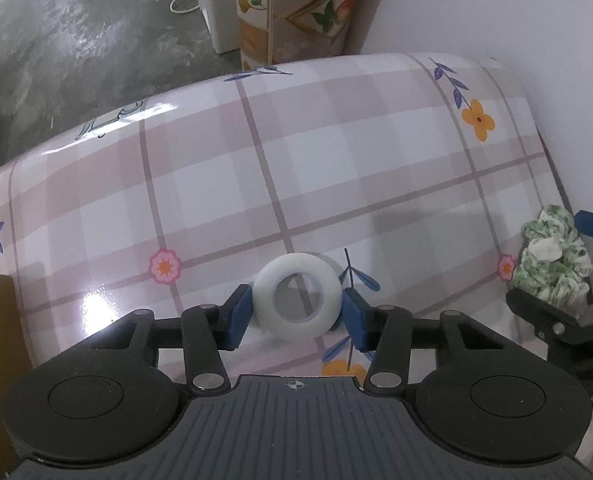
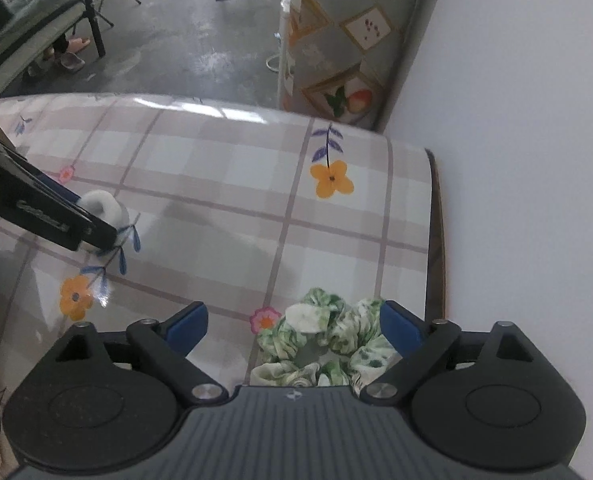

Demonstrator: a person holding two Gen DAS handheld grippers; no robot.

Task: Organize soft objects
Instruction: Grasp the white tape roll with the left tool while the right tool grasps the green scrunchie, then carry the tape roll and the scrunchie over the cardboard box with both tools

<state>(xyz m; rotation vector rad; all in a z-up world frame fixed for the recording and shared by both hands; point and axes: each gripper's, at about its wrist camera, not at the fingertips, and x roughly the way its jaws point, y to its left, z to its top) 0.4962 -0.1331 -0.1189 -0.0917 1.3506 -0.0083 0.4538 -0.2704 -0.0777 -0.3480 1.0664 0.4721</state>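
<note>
On the glossy pink-checked flowered tablecloth (image 1: 296, 168), the green-and-white fabric scrunchie (image 2: 328, 336) is straddled off-centre by the released right gripper (image 2: 294, 324), only one pad touching. The white soft ring (image 1: 297, 299) is clenched squarely by the left gripper (image 1: 296, 314).

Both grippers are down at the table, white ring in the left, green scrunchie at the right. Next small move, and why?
Probably finish closing the right gripper: its right pad touches the green scrunchie, but the left pad stands clear, so it has no grip yet. The left gripper already has both pads against the white ring on the checked tablecloth. Then lift both.
</note>
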